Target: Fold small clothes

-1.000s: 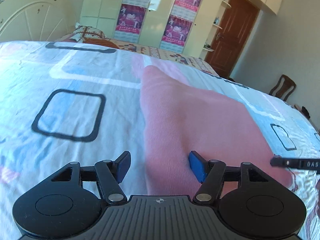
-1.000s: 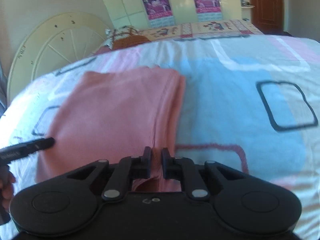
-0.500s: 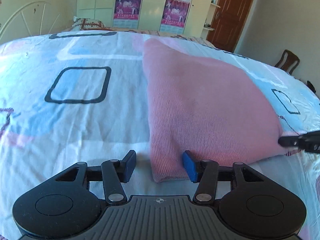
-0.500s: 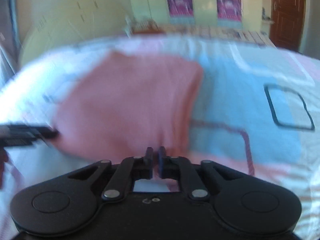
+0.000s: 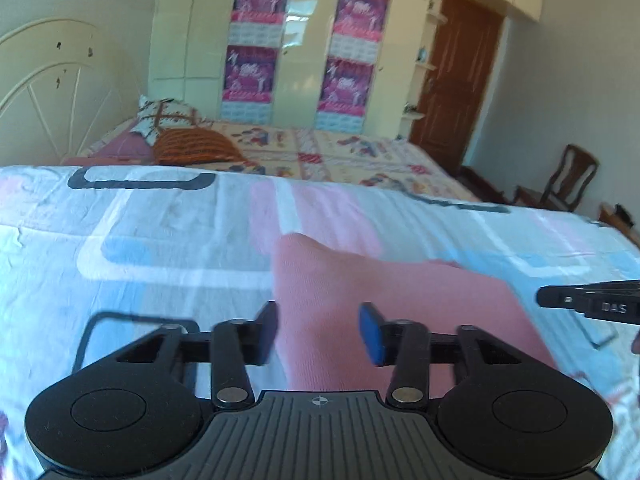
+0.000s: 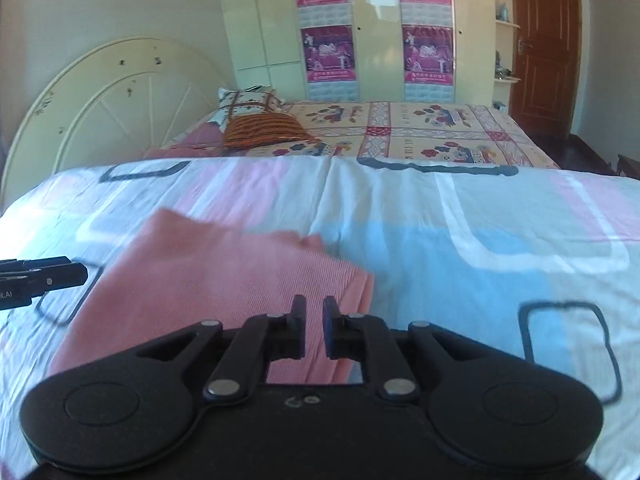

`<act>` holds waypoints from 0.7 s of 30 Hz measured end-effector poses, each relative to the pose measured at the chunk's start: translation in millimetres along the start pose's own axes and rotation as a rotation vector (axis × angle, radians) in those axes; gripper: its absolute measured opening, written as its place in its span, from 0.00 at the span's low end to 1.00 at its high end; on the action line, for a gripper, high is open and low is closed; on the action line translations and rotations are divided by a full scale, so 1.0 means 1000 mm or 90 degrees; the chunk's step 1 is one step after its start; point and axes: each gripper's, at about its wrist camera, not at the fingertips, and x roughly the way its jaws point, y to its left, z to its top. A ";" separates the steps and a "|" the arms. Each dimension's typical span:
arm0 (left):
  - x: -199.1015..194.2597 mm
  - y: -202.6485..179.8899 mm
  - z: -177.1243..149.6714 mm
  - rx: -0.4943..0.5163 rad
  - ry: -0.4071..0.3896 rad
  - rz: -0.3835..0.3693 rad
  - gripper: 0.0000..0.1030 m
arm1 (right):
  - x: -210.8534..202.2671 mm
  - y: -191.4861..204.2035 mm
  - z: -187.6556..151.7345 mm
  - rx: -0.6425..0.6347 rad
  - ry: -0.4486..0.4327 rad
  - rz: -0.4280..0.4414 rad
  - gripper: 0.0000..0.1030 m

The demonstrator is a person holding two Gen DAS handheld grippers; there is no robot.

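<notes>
**Pink garment half-folded, both grippers at its near edge**

Pink garment (image 5: pixel 384 300) lies flat on the patterned bedsheet (image 5: pixel 160 240), folded layers showing along its right edge in the right wrist view. The left gripper (image 5: pixel 318 330) stands spread wide over the near left corner, gripping nothing. The right gripper (image 6: pixel 314 322) is nearly closed, a narrow gap left; whether cloth sits between the pads I cannot tell. To fold well, I judge each gripper should pinch a near corner fully, lift together, and carry the edge evenly toward the far edge. Bare sheet surrounds the garment, with open room beyond its far edge.
</notes>
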 end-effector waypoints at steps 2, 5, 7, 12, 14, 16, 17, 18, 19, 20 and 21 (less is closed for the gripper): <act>0.025 0.003 0.006 -0.001 0.042 0.012 0.36 | 0.020 0.000 0.007 -0.014 0.015 -0.002 0.10; 0.058 0.006 -0.005 0.003 0.106 0.006 0.37 | 0.062 -0.003 -0.003 -0.045 0.127 -0.047 0.10; 0.056 0.002 -0.008 0.014 0.095 0.013 0.38 | 0.063 -0.004 -0.011 -0.059 0.107 -0.044 0.11; 0.028 -0.014 -0.004 0.043 0.083 0.024 0.39 | 0.039 0.002 -0.008 -0.039 0.075 -0.039 0.17; 0.016 -0.018 -0.008 0.049 0.078 0.025 0.49 | 0.017 0.005 -0.011 -0.036 0.034 -0.015 0.28; 0.009 -0.021 -0.015 0.051 0.079 0.025 0.54 | 0.002 0.012 -0.015 -0.050 0.025 0.001 0.24; 0.009 -0.022 -0.017 0.053 0.080 0.028 0.55 | -0.003 0.015 -0.019 -0.059 0.026 0.002 0.24; 0.008 -0.023 -0.020 0.055 0.082 0.030 0.55 | -0.005 0.017 -0.021 -0.063 0.031 0.007 0.21; 0.009 -0.024 -0.022 0.054 0.084 0.033 0.55 | -0.008 0.018 -0.024 -0.063 0.035 0.014 0.20; 0.009 -0.025 -0.025 0.053 0.086 0.036 0.55 | -0.008 0.019 -0.028 -0.065 0.041 0.016 0.20; 0.010 -0.026 -0.027 0.054 0.086 0.040 0.55 | -0.005 0.021 -0.032 -0.072 0.056 0.014 0.20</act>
